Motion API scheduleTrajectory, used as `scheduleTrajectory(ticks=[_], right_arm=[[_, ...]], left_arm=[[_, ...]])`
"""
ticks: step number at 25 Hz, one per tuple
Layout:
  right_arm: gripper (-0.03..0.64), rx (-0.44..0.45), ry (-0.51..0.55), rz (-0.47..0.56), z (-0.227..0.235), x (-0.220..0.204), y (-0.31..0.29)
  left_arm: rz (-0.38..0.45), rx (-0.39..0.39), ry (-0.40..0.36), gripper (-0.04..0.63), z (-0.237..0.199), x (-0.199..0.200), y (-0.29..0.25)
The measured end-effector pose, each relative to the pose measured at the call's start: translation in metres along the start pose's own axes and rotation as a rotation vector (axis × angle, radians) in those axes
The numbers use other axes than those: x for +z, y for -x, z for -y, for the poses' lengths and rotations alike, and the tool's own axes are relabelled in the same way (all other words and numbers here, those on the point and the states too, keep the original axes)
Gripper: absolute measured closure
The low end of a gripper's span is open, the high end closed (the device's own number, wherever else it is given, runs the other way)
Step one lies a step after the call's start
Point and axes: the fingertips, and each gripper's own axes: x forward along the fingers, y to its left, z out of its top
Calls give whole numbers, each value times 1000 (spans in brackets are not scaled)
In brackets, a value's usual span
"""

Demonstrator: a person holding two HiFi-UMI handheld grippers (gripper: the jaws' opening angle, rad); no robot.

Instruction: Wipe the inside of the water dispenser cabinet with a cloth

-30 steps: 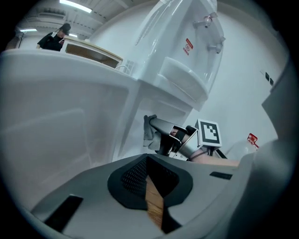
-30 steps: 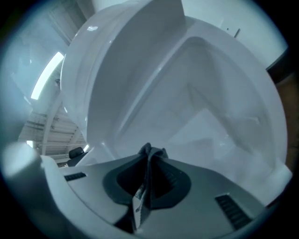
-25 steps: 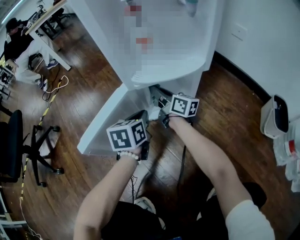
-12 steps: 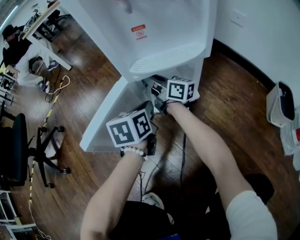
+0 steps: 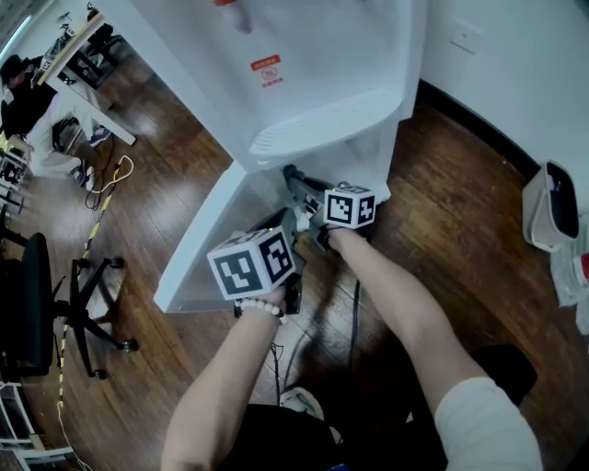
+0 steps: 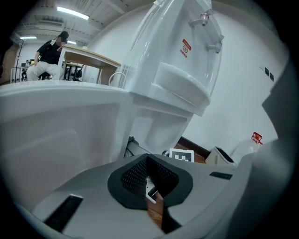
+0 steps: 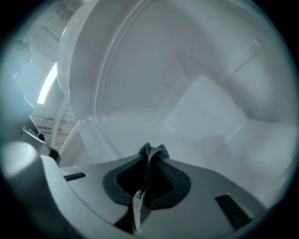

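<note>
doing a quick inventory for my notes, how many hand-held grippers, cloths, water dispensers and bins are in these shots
hand-held grippers: 2, the left hand-held gripper and the right hand-held gripper
cloth: 1, pinched in the right one
water dispenser: 1
white bin: 1
total: 5

We see the head view bright and evenly lit, with a soft sheen on the wooden floor [image 5: 442,202]. In the left gripper view, ceiling light strips [image 6: 72,12] glow overhead, and the edges bend into black vignetting. The right gripper view is dim, bluish and hazy; the cloth [image 7: 156,149] pinched in the right gripper [image 7: 149,156] shows only as a dark silhouette.
</note>
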Motion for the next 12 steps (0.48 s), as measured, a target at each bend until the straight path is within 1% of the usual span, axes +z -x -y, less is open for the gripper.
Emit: scheduleTrajectory(ticks=[3,5,8,9,12], right_arm=[[581,-7,-41,54,8,-2,4],[581,-39,-62,51,20,-8,5],[581,-98,-71,-39,40,-33,1],[581,-113,-90,-62,46,-40,0],[581,-195,-202,-149,76,-61,-3]], left_arm=[[-9,1,-2,598,-3,-4,-2],[-13,2,-8,598,-4,-5,-3],[-21,12,-18,598,-7,-7,-6],[-26,16,-20,598,-8,-9,-7],[-46,29,-27,598,-11,-17,-15]])
